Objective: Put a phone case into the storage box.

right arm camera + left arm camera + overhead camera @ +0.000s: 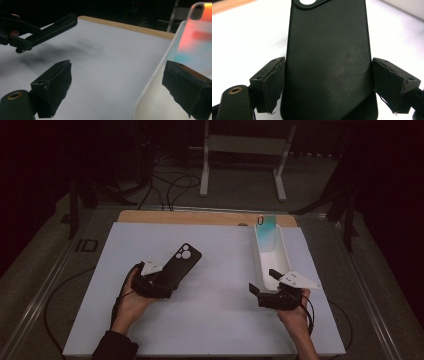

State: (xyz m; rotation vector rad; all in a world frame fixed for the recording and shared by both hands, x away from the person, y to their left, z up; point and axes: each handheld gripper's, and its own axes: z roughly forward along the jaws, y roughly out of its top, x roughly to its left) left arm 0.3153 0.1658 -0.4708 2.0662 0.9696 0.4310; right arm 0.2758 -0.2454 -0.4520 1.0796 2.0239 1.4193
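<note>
Between the left gripper's [161,281] two black jaws sits the black phone case [179,264], pinched across its lower end by its long edges; in the left gripper view the case [328,62] is matte and faintly scuffed, with rounded corners and a pale camera cut-out at its far end. It is carried slightly tilted above the white table top [210,320], at about nine o'clock from the middle of the table, pointing towards one o'clock. At three o'clock the right gripper [267,287] hovers with its jaws well apart and nothing between them, one pad on each side of the near rim of a long white tray [257,260]. Leaning in the tray's far end is a translucent, iridescent phone case [267,232], pink shading to teal. The step in hand looks like carrying the black case; the next move probably calls for bringing it across to the tray, which the right gripper may first need to steady.
</note>
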